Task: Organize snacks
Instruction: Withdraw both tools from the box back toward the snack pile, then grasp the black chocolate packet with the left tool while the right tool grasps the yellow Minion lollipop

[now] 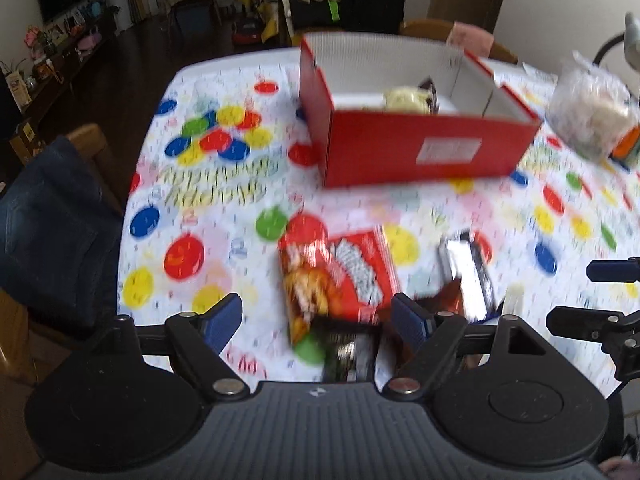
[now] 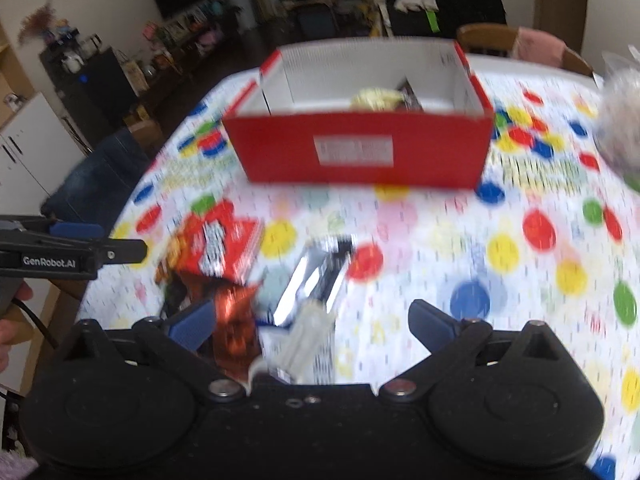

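Both grippers hang over the spotted tablecloth (image 1: 192,208), side by side, and both views are smeared with blur, so the details are soft. The left gripper (image 1: 316,316) has its jaws spread apart with nothing pinched; the red snack packet (image 1: 352,272) lies on the cloth between and just beyond its blue pads. The right gripper (image 2: 310,320) is splayed wide too, gripping nothing, poised above the silver wrapper (image 2: 316,276) and a pale, slim item (image 2: 308,332) I can't identify through the blur. A shiny red-brown wrapper (image 2: 236,320) sits right by its left pad.

The snacks lie in a loose heap near the table's front edge, overlapping one another. The red box (image 1: 424,148) stands open further back, well apart from the heap, with a yellowish snack (image 1: 406,100) and a dark one already inside.

Here's the worry: that pile is tangled. If a jaw closes here it may well catch two wrappers at once, or pinch only a slippery foil corner that slides out on the way to the box. The two grippers are close together as well, so working the same heap risks a knock between them, or a packet nudged off the near edge.
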A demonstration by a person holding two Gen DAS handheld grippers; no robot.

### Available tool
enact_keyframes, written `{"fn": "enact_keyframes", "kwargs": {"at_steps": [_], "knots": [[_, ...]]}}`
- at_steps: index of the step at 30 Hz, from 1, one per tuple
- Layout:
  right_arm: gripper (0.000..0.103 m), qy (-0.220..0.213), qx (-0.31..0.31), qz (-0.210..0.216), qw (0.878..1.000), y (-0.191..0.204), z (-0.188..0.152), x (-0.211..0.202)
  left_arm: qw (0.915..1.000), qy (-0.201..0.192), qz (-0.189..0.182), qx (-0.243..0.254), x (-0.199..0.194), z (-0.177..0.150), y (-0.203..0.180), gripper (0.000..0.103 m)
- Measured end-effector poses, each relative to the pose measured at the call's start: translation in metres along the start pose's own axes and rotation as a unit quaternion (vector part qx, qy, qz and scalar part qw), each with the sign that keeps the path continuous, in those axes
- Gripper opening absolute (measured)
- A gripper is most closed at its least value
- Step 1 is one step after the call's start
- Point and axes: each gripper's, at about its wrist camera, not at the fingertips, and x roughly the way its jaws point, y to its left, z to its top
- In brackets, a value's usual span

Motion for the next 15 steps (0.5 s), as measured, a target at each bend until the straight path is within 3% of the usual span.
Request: {"fn": "enact_keyframes", "kwargs": {"at_steps": [10, 15], "knots": [[0.101, 0.050, -0.013, -0.023, 0.998, 0.016, -0.038, 0.020, 0.9981, 0.041, 0.016, 0.043, 0.030, -0.034, -0.009, 0.081], [0.091, 0.079, -0.010, -0.018, 0.997, 0.022, -0.043, 0.030, 0.9972, 0.048, 0.026, 0.051, 0.037, -0.038, -0.013, 0.081]]}}
